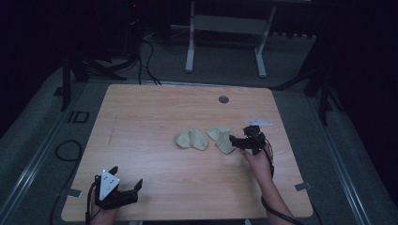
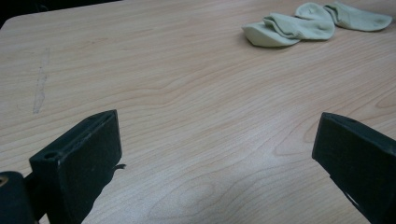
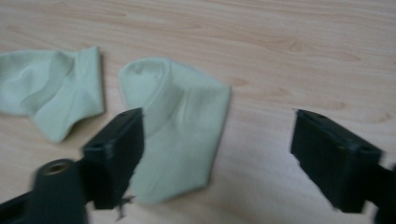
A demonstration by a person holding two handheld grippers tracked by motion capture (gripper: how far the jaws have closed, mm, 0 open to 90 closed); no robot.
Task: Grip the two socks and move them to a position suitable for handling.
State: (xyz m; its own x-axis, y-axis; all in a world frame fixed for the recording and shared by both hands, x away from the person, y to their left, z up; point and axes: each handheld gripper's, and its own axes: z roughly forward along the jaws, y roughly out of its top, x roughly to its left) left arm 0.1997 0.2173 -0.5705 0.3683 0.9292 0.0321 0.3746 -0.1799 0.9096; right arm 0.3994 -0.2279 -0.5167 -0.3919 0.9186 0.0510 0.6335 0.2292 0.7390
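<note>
The right-hand sock (image 1: 223, 139) is laid flat on the counter (image 1: 141, 122), with the second sock (image 1: 191, 139) just beside it, the right gripper (image 1: 238, 143) held at its edge with jaws released around nothing, and the left gripper (image 1: 126, 183) kept well apart, likewise released.

Two pale socks (image 3: 180, 126), seemingly flat

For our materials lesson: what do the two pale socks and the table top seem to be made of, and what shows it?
Socks: soft knitted fabric, matte pale green, judging by folds and limp edges. Table top: wood or wood-look laminate, smooth light finish with printed-looking grain; which one is unclear.
</note>
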